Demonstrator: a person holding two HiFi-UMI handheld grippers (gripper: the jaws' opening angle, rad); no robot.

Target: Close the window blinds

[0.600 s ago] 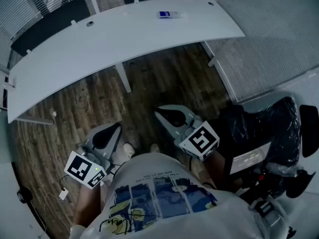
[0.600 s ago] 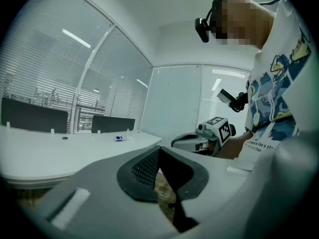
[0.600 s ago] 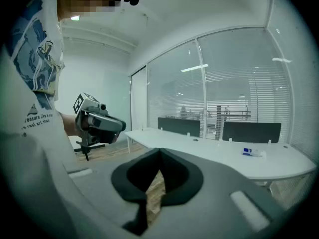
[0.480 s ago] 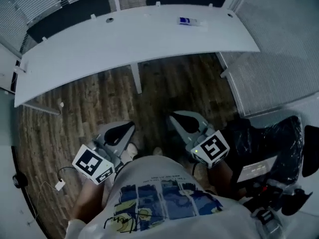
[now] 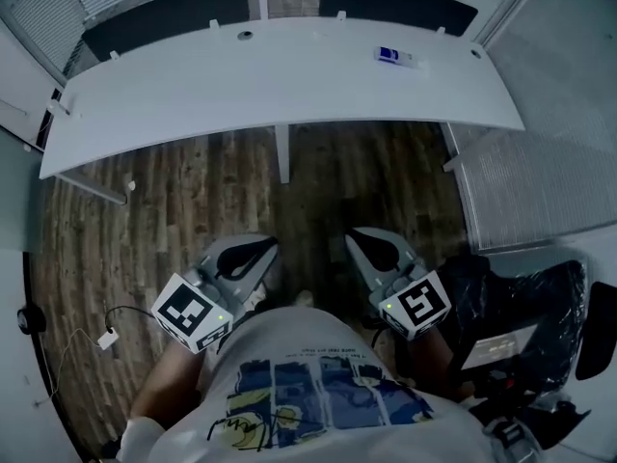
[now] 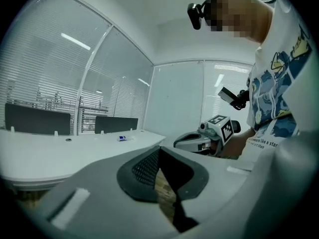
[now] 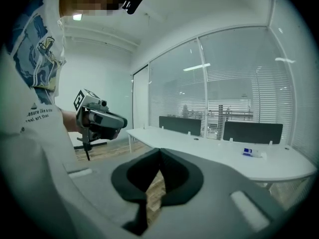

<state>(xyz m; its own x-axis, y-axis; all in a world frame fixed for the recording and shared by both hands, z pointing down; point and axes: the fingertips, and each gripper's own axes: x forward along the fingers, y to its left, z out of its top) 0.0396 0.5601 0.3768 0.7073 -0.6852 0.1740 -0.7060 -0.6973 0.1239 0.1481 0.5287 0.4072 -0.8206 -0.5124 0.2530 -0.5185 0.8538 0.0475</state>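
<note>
Slatted window blinds [image 6: 45,78] cover the glass walls behind the desk; they also show in the right gripper view [image 7: 239,83] and at the head view's top left corner [image 5: 39,8]. My left gripper [image 5: 272,247] is held low in front of my body over the wooden floor, jaws shut with nothing between them [image 6: 159,151]. My right gripper [image 5: 355,238] hangs beside it, about a hand's width to the right, also shut and empty [image 7: 159,153]. Both point toward the desk and are far from the blinds.
A long curved white desk [image 5: 193,95] stands between me and the windows, with a small blue-and-white box [image 5: 390,56] on it and dark screens [image 5: 164,17] behind. A black chair with plastic-wrapped things [image 5: 521,297] is at my right. A cable and plug [image 5: 104,339] lie on the floor at my left.
The head view has swung left: the desk and both grippers have slid rightward in it. Both grippers stay shut and side by side.
</note>
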